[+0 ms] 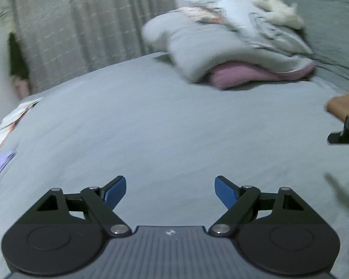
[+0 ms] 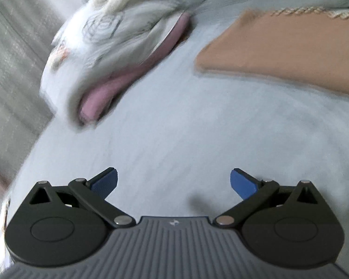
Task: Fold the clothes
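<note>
Left gripper (image 1: 170,191) wide and empty above grey bedsheet (image 1: 162,127), right gripper (image 2: 173,183) wide and empty, clothes pile (image 1: 230,44) ahead, tan garment (image 2: 279,46) beside it

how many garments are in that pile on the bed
4 visible: cream fluffy knit on top, white printed top, grey sweatshirt, pink garment at the bottom. More may be hidden.

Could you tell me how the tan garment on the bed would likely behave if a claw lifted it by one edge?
The tan garment lies flat on the bed, so it would probably droop limply. It looks thin, likely light. Its trimmed edge may offer grip.
</note>
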